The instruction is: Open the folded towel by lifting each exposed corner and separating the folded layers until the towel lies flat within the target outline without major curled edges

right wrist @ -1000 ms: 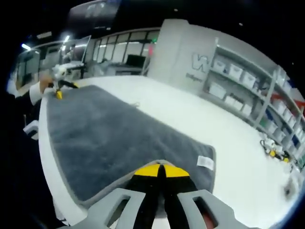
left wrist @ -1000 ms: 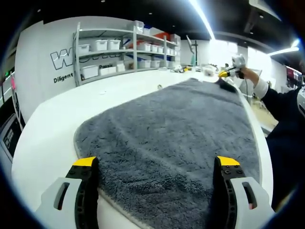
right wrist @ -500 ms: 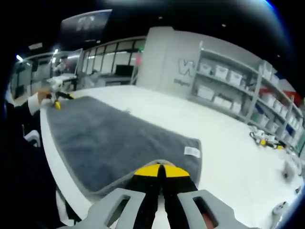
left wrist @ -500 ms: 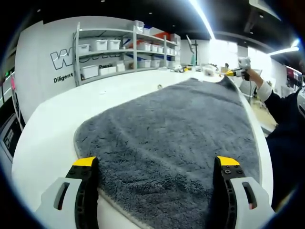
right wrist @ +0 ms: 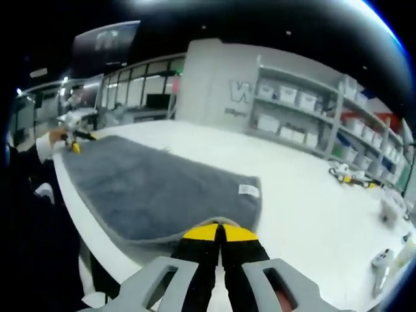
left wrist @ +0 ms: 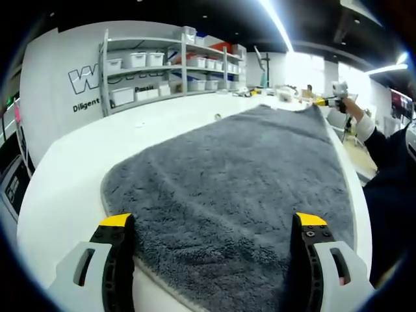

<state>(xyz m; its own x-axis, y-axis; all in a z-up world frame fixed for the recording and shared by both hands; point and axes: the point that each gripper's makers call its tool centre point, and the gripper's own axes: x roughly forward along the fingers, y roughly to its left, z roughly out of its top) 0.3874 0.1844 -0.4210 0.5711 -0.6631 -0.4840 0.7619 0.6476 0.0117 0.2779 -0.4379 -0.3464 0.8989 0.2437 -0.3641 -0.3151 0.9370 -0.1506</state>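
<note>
Towel (left wrist: pixel 234 182): dark grey, thick plush pile, spread wide over the white table (left wrist: pixel 78 162); rounded near corner with a paler stitched hem; small white label (right wrist: pixel 247 190) near one corner in the right gripper view.
Left gripper (left wrist: pixel 214 224): jaws wide apart, yellow-tipped grey fingers (left wrist: pixel 116 224) over the towel's near edge, nothing between them.
Right gripper (right wrist: pixel 218 229): yellow tips pressed together at the towel's raised near edge; hem seems pinched, grip itself hidden.
Shelving (left wrist: pixel 162 68): grey metal rack, white bins.
Table surface: smooth, glossy white.
</note>
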